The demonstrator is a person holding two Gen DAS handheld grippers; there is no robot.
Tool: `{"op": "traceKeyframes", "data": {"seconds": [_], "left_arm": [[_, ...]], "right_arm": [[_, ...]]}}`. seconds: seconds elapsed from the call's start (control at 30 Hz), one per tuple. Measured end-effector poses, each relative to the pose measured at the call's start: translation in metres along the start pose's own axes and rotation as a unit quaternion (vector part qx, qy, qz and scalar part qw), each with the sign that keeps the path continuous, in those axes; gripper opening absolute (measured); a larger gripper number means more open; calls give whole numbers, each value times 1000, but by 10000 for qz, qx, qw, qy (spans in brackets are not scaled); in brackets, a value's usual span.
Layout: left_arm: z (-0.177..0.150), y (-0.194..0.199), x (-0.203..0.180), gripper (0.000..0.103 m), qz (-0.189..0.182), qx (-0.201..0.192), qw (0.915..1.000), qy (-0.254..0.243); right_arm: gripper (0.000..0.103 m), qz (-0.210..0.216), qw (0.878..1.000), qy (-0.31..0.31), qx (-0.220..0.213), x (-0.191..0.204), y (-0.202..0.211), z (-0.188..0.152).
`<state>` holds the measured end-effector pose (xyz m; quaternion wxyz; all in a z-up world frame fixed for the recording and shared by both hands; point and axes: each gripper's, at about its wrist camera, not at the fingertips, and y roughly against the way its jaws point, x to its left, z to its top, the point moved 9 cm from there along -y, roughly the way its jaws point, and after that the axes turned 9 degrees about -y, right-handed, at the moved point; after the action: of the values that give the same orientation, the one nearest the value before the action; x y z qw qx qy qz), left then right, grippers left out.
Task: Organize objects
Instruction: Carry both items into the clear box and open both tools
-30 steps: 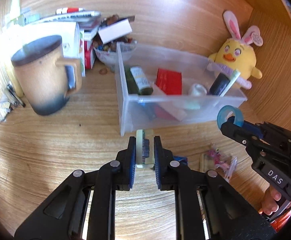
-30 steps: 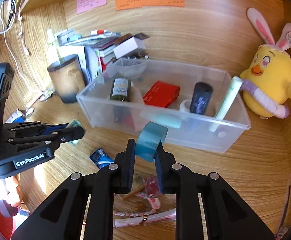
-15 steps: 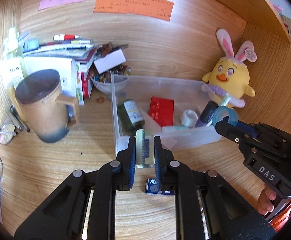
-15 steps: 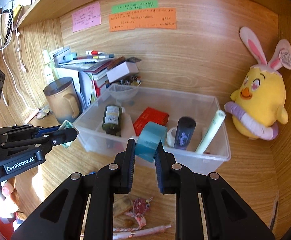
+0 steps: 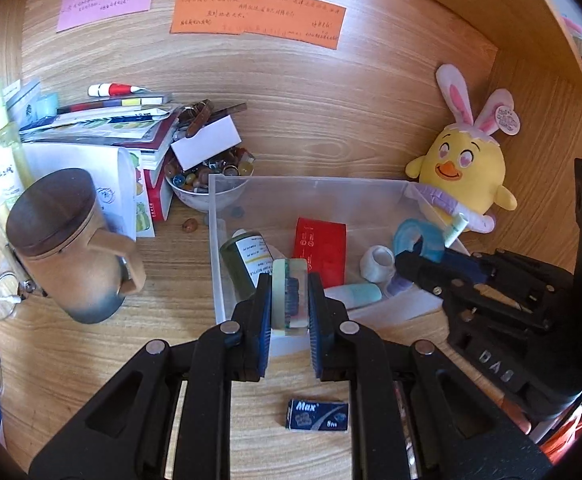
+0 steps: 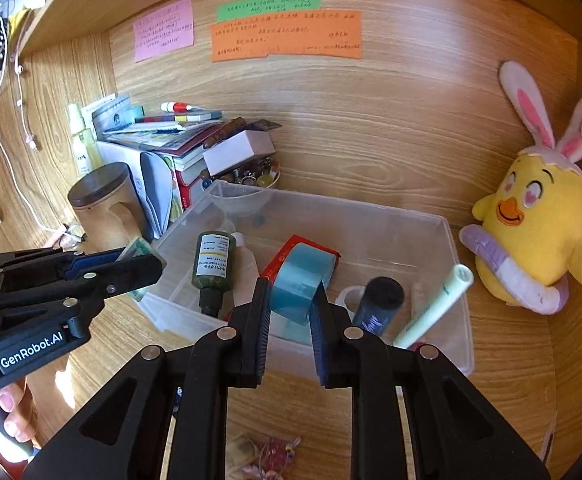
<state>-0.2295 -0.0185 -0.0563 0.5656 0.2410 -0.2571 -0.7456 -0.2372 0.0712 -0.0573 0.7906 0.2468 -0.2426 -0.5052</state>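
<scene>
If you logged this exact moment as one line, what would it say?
left gripper: shut on clear block | right gripper: shut on blue tape roll | both above clear bin | nothing released

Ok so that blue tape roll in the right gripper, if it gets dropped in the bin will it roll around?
Probably a little. The blue tape roll is a round hollow ring, so on edge it could roll, though the clear plastic bin is crowded and would likely stop it. It looks light and fairly stiff: the right hand-held gripper pinches it without visible squashing.

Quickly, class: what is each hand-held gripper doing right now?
Left hand-held gripper: closed on a small clear block.
Right hand-held gripper: closed on a blue tape roll.
</scene>
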Motion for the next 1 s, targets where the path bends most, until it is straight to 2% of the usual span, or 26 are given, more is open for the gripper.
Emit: {"op": "traceKeyframes", "data": {"seconds": [0.1,0.47,0.7,1.0], "left_arm": [[2,-8,0,16,-134,101,9999,24],[8,-34,8,16,23,347,9992,-181],[4,-49,13,16,-72,495,9987,-76],[3,-48,10,16,-121,502,9986,-61]], "right_arm": [[17,-60,9999,81,64,3,-10,0],[17,-195,9994,119,260,2,-38,-1],[17,-217,9992,170,304,4,-45,1],[17,-172,9992,143,328,4,-43,0]]}}
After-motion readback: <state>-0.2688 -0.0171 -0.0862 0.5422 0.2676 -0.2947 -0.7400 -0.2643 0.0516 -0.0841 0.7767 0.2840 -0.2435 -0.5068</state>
